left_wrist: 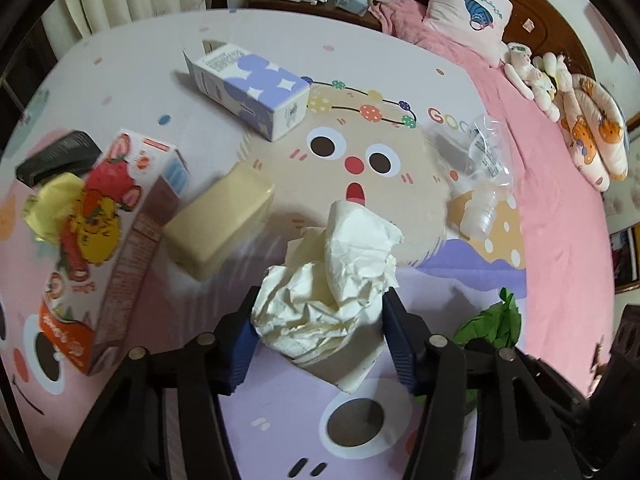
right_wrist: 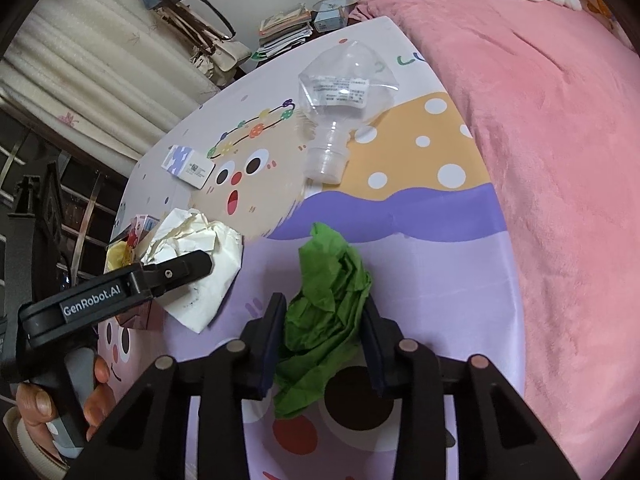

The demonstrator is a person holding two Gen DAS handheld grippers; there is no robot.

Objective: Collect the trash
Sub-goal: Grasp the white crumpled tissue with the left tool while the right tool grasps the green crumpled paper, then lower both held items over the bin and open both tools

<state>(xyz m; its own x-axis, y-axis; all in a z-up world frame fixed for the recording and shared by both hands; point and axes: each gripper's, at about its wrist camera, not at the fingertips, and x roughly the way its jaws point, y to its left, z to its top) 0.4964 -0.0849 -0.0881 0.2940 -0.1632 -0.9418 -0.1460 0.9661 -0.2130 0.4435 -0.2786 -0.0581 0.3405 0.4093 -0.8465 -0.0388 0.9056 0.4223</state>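
A crumpled white paper lies on the cartoon-print sheet, and my left gripper is shut on its lower part, both blue pads against it. In the right wrist view the same white paper shows under the left gripper's black finger, with a hand on the handle. A crumpled green paper sits between the pads of my right gripper, which is shut on it. The green paper also peeks in at the right of the left wrist view.
A crushed clear plastic bottle lies ahead near a pink blanket. A blue-and-white carton, a beige block, a strawberry-print box, yellow crumpled paper and a black object lie to the left.
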